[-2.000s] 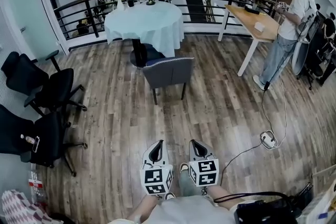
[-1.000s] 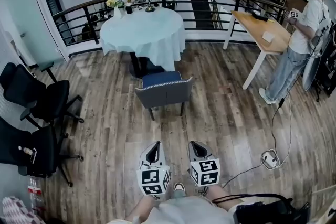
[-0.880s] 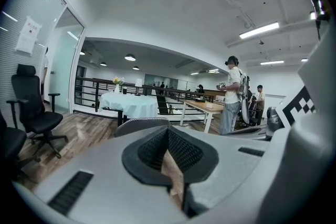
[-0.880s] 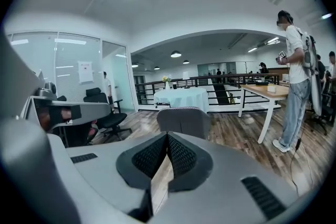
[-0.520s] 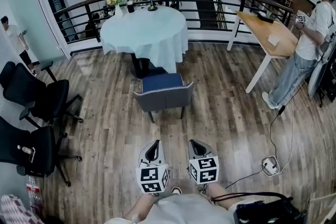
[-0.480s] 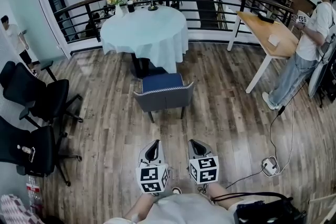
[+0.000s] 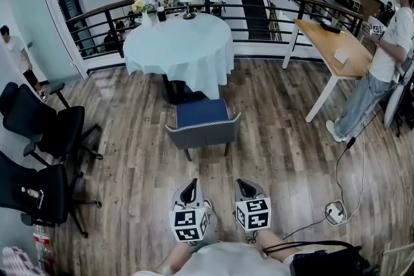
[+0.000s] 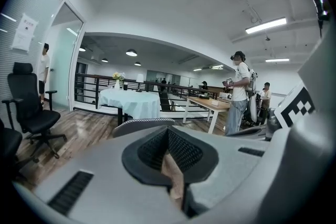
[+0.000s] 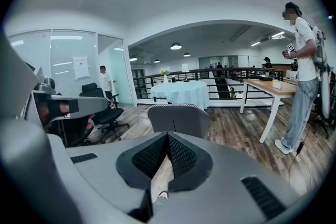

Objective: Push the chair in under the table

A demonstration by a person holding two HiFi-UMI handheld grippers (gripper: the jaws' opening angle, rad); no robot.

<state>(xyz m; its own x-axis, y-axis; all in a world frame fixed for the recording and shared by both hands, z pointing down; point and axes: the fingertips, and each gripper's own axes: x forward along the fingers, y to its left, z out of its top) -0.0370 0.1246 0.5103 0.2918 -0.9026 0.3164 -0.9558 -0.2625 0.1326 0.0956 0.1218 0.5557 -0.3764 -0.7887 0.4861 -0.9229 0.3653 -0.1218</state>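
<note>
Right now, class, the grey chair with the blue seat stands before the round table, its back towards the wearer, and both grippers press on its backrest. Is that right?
Not quite: the head view shows the left gripper and right gripper short of the chair, bare floor between, touching nothing. The rest holds: it stands before the round table, back towards the wearer.

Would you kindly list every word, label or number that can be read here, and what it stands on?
Nothing here is legible.
Paper sheet on the glass wall: print too small to read.
Bottle label: too blurred to read.
Marker cubes: square patterns only, no letters or digits.
</note>
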